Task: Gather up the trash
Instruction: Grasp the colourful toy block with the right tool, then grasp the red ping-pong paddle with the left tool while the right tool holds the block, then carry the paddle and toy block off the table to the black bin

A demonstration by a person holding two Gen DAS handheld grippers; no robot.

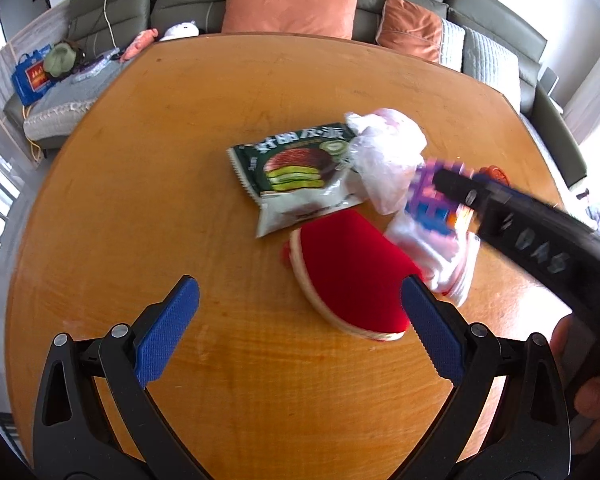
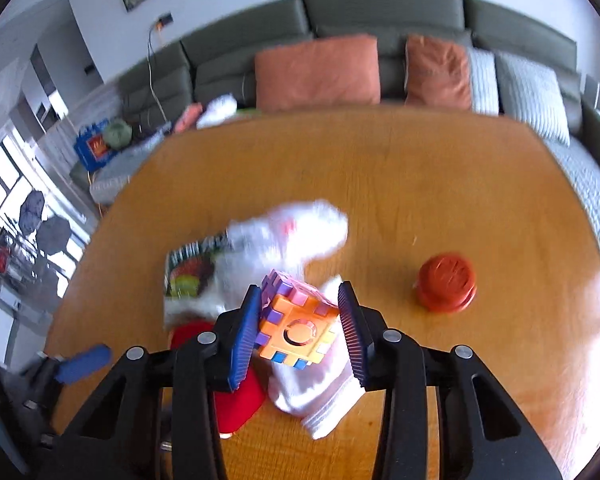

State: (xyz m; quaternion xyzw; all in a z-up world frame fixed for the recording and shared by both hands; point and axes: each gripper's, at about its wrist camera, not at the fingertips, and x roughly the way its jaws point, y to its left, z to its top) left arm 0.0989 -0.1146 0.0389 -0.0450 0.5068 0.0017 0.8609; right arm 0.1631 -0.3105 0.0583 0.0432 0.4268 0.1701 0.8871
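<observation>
Two tools: your left tool (image 1: 300, 312) gapes empty, low in frame. Your right tool (image 2: 298, 326) brackets the toy cube (image 2: 296, 326), contact unclear. Mid-frame trash: the snack wrapper (image 1: 296, 176), light and slippery, pinch an edge; beyond, the plastic bag (image 1: 388, 152), soft, grab a bunched fold.

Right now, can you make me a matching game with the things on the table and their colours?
Things:
1. table tennis paddle
2. snack wrapper
3. puzzle cube between the right tongs
4. round lid

Colours:
A. dark green with a cake picture
B. plain orange-red
C. bright red
D. purple, orange and blue

Pairs: 1-C, 2-A, 3-D, 4-B
</observation>
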